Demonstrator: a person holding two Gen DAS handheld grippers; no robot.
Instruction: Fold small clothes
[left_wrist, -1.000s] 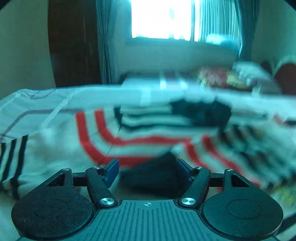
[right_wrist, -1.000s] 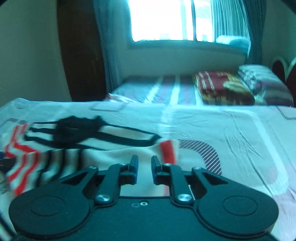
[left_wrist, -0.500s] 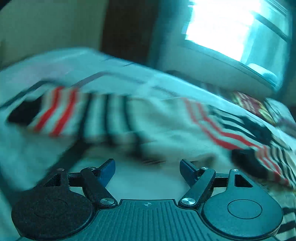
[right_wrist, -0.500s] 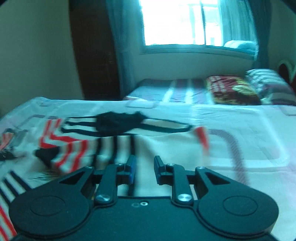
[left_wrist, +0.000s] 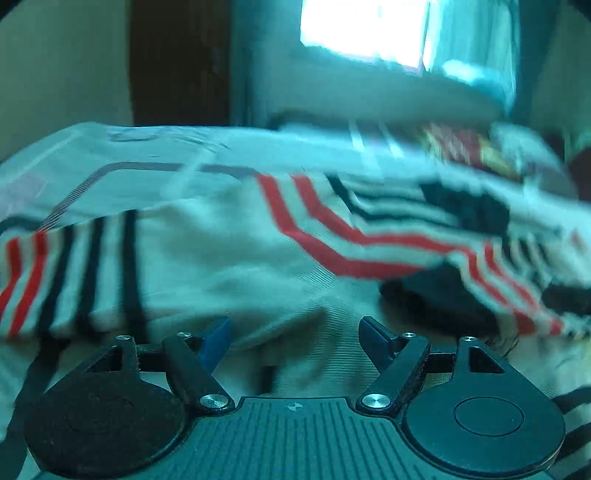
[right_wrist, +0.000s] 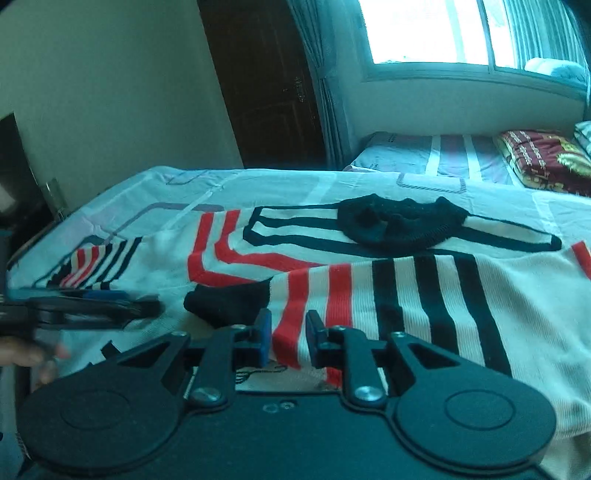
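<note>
— Cream knit with red and black stripes, that's the sweater (right_wrist: 424, 295), spread flat on the bed (right_wrist: 332, 181). What are your hands doing?

— My right hand-held gripper (right_wrist: 289, 338) sits at the sweater's near edge, by the folded-over sleeve with the black cuff (right_wrist: 225, 302). Its jaws stand a narrow gap apart, a red stripe of the knit between them; I cannot tell whether the pads press on it.

— And the left?

— My left hand-held gripper (left_wrist: 293, 338) is spread wide above the sweater's pale body, nothing pinched. From the right wrist camera it shows left of the cuff, low over the cloth, fingers level.

— Anything else on the sweater?

— Its black collar (right_wrist: 399, 225) lies at the far side, toward the window (right_wrist: 443, 29). Beyond the sweater, a second bed with a red patterned pillow (right_wrist: 543, 158).
</note>
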